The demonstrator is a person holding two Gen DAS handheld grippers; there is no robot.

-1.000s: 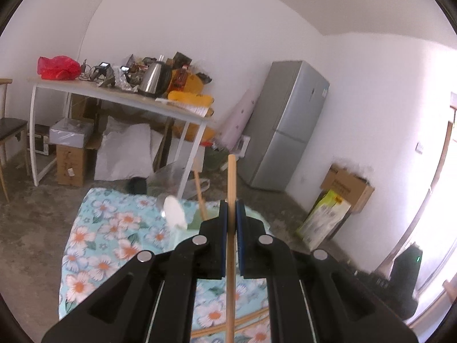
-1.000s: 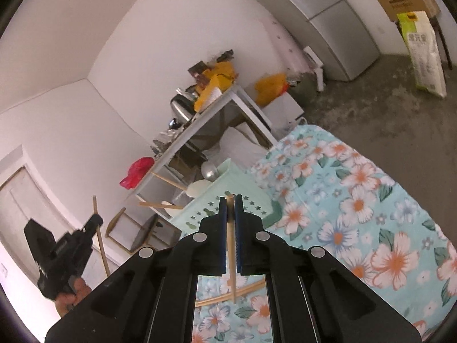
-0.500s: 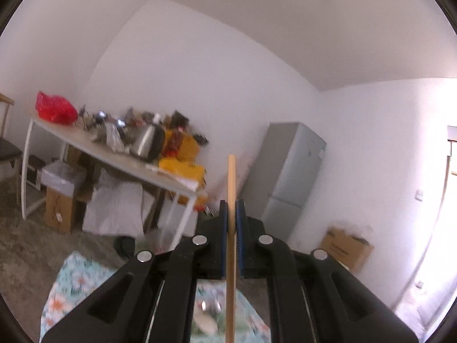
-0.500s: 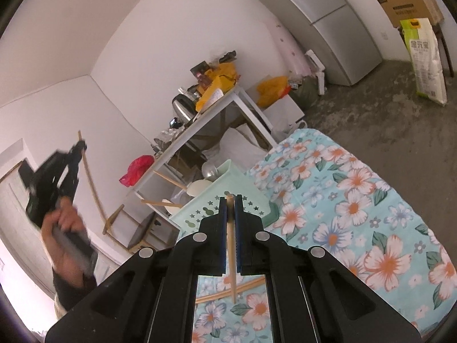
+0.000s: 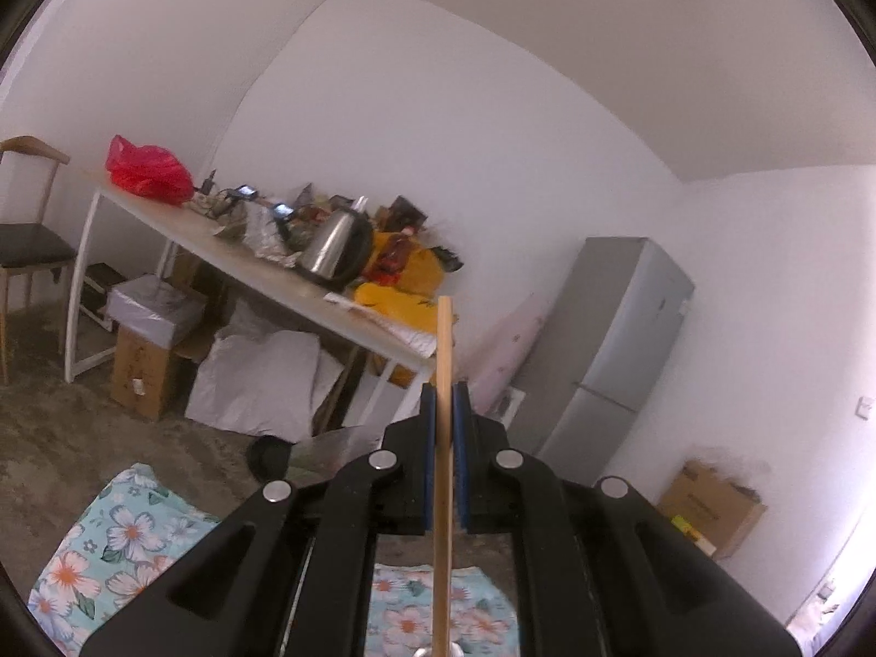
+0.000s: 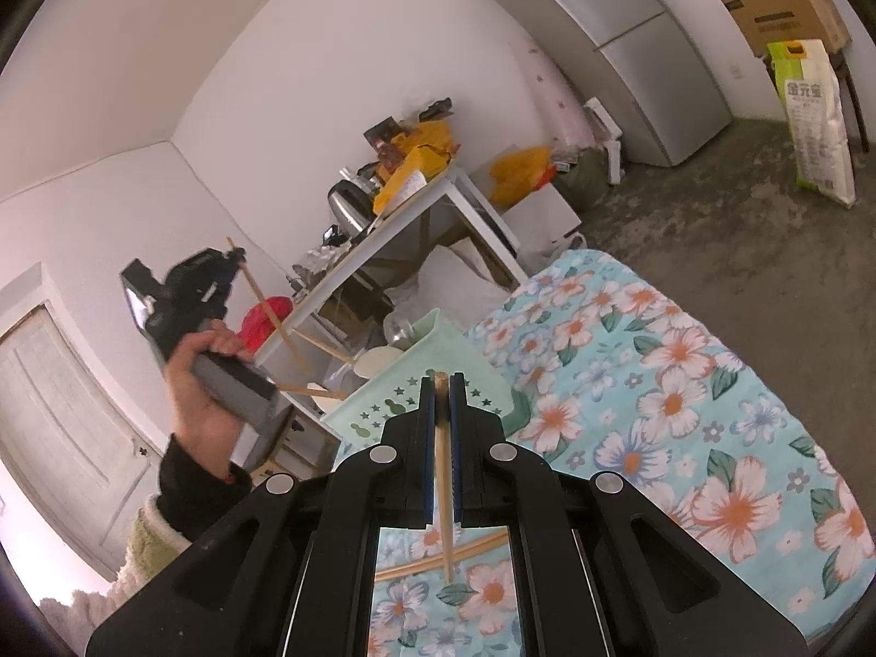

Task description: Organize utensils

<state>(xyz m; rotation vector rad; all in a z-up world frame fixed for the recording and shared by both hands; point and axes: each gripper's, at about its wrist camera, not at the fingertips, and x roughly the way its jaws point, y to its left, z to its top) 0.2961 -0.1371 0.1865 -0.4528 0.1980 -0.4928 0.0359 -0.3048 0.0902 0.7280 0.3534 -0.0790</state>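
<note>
My left gripper (image 5: 444, 399) is shut on a wooden chopstick (image 5: 443, 350) that stands upright between its pads and sticks out past them. In the right wrist view a hand holds that left gripper (image 6: 236, 260) high at the left, its chopstick (image 6: 274, 317) slanting down towards the pale green basket (image 6: 383, 405). My right gripper (image 6: 442, 383) is shut on a second chopstick (image 6: 444, 493) over the floral cloth (image 6: 657, 383), just short of the basket. A white spoon (image 6: 378, 361) and more chopsticks (image 6: 306, 390) sit in the basket. A loose chopstick (image 6: 427, 561) lies on the cloth beneath my right gripper.
A white table (image 5: 263, 279) behind holds a kettle (image 5: 334, 246), a red bag (image 5: 145, 169) and clutter, with boxes beneath. A grey fridge (image 5: 607, 350) stands at the right wall, a cardboard box (image 5: 712, 509) past it, a chair (image 5: 27, 252) at the left.
My left gripper rose and swung in towards the basket with its chopstick; its view lifted from the cloth to the room. My right gripper kept still.
</note>
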